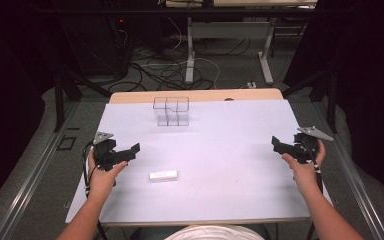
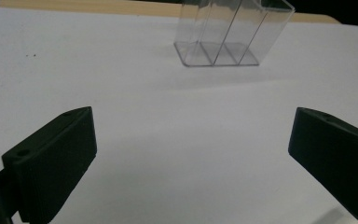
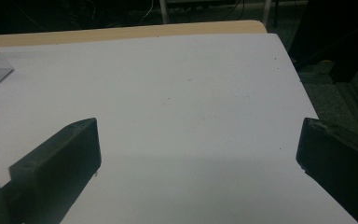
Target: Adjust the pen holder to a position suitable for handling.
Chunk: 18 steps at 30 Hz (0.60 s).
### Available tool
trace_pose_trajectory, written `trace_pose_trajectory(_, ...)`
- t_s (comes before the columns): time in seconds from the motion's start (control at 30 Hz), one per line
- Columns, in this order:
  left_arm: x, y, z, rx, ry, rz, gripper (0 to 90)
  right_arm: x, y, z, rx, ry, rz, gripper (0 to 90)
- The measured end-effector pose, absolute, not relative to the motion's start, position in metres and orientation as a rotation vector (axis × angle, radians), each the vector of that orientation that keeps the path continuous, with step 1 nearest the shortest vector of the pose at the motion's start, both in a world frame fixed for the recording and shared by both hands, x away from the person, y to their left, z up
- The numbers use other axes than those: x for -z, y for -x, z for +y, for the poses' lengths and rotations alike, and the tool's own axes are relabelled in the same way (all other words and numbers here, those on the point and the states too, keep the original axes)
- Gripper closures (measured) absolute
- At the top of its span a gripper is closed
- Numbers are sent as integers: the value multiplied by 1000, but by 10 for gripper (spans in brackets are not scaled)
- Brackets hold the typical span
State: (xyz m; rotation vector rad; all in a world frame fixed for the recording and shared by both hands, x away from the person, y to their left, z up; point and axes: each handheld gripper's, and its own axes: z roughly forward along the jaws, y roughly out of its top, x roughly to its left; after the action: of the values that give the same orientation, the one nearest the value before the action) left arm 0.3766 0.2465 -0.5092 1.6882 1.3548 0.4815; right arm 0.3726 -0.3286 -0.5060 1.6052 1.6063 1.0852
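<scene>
1. Left gripper and right gripper: jaws wide apart, empty.
2. White block flat on table, just right of left gripper; could skid if nudged.
3. Farther off, clear divided box; light, easily tipped.

Black two-fingered left gripper, grey triangular plates, striped cables, bare forearms

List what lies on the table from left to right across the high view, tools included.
Left black two-jaw tool held open → small white rectangular block lying flat → clear plastic divided box farther back → right black two-jaw tool, also open, at the table's right edge.
</scene>
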Motion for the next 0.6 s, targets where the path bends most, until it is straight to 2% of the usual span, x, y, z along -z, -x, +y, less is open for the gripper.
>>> trace_pose_trajectory(0.27, 484, -383, 231, -495, -1687, 1301, 10, 502, -370, -319, -1102, -1557, 1625, 0)
trace_pose_trajectory(0.6, 454, -408, 220, -521, -1633, 1287, 39, 505, -368, -308, -1096, -1541, 1669, 8)
